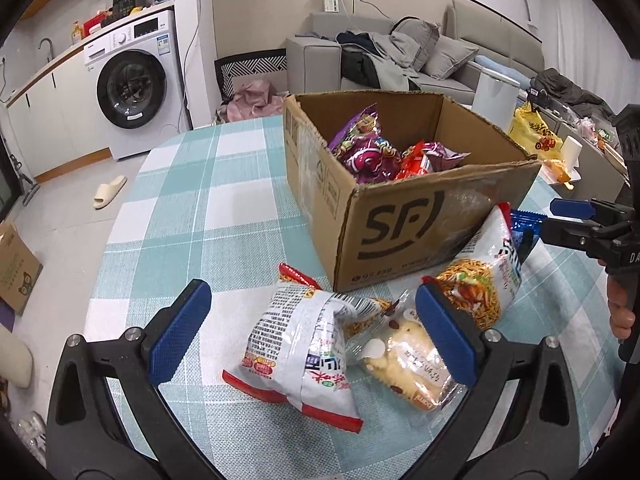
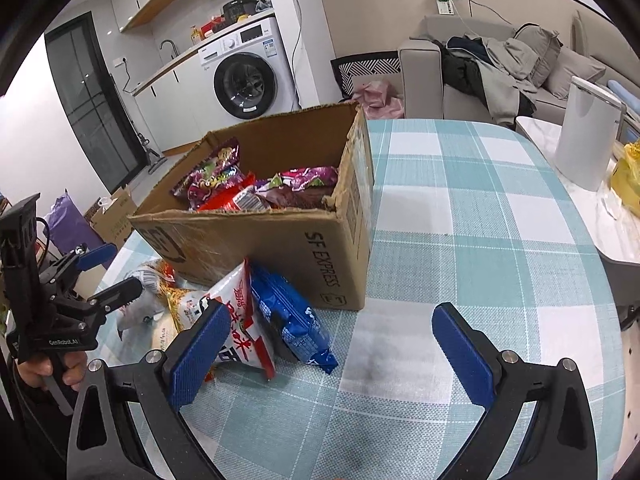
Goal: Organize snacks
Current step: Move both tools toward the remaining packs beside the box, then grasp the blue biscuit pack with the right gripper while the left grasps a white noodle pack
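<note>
Both my tongs are spread wide and hold nothing. The left tongs (image 1: 312,332) hang low over two packets lying near the box (image 1: 400,216): a white crisps bag (image 1: 296,352), puffed and crinkled, and a clear bun packet (image 1: 404,356) just beside it, touching my inner pad. The right tongs (image 2: 328,356) sit over the checked cloth (image 2: 460,208), with a noodle bag (image 2: 240,320) by the left pad and a blue packet (image 2: 296,324) beside that; both lean on the box's front wall. The box already holds purple and red bags (image 2: 248,188) and has room on top.

The risks I see are these. The packets crowd each other, so if I close the left tongs here I may pinch the bun along with the crisps bag, or catch only a loose fold and have it slip out on the way up. These bags are full of air and slick; a hard squeeze could burst one or crush what is inside. The noodle bag leans on the box, so pulling it may tip the blue packet over. My two tongs are near each other, and reaching together could knock them.
</note>
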Demonstrator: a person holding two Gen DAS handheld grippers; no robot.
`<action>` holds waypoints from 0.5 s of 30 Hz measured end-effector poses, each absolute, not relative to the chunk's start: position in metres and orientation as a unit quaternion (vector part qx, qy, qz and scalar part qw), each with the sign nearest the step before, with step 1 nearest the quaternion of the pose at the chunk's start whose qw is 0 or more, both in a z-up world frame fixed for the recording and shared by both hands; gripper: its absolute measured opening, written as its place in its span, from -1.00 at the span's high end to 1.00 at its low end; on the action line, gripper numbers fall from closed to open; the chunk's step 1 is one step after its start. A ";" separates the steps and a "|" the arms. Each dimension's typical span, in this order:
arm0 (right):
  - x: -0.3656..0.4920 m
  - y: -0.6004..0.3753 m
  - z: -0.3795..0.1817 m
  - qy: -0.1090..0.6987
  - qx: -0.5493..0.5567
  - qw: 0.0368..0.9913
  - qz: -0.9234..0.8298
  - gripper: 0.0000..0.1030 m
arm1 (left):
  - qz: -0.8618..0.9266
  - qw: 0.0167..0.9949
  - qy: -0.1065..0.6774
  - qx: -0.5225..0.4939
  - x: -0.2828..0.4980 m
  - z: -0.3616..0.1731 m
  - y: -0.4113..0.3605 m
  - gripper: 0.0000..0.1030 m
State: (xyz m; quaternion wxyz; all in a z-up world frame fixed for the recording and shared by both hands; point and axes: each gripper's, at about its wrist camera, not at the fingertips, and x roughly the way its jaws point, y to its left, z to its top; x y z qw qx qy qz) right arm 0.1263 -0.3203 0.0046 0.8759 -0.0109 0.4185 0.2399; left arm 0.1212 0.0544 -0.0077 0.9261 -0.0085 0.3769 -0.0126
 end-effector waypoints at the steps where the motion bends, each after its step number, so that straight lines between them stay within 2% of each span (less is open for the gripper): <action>1: 0.127 -0.319 0.003 0.420 -0.013 0.876 0.239 -0.99 | -0.013 0.926 0.378 -0.008 0.121 -0.008 0.055 -0.97; 13: 0.130 -0.309 -0.016 0.441 -0.020 0.863 0.245 -0.97 | -0.013 0.909 0.416 -0.020 0.137 -0.035 0.068 -0.97; 15: 0.130 -0.309 -0.017 0.443 -0.020 0.862 0.246 -0.89 | -0.012 0.907 0.421 -0.019 0.139 -0.040 0.070 -0.97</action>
